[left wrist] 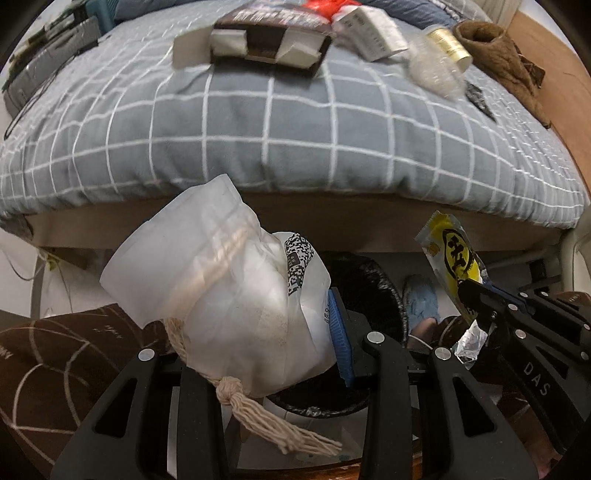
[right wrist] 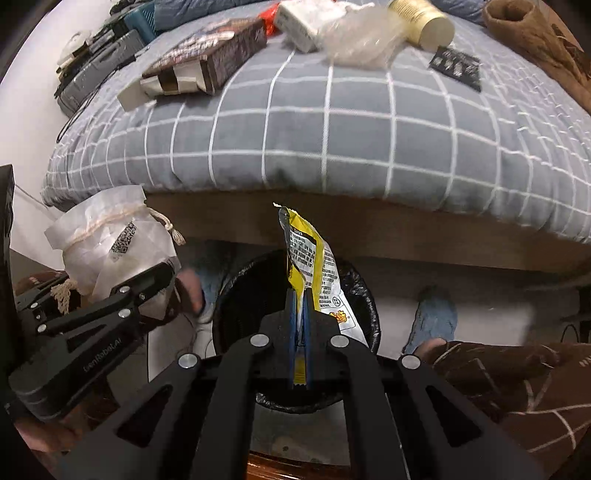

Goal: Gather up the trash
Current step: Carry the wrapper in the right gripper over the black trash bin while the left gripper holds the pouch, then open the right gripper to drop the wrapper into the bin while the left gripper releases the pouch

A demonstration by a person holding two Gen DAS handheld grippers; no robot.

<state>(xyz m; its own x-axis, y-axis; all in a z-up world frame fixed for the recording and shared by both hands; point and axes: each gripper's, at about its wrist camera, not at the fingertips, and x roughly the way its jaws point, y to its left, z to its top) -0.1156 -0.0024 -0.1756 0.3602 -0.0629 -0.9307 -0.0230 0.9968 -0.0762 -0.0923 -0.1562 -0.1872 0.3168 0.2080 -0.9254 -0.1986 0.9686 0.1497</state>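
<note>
My left gripper (left wrist: 258, 332) is clamping a white drawstring pouch (left wrist: 229, 291). My right gripper (right wrist: 300, 325) is pinching a yellow snack wrapper (right wrist: 314, 266) above the black-lined trash bin (right wrist: 364, 295).

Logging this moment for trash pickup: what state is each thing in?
left gripper: shut on the white drawstring pouch
right gripper: shut on the yellow wrapper
trash bin: open, black liner in
brown box on bed: end flaps open

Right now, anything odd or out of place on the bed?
Yes. A dark carton lies on the checked duvet with its end flaps torn open, beside crumpled clear plastic and a tipped gold-banded tube. Nothing looks spilled.
</note>
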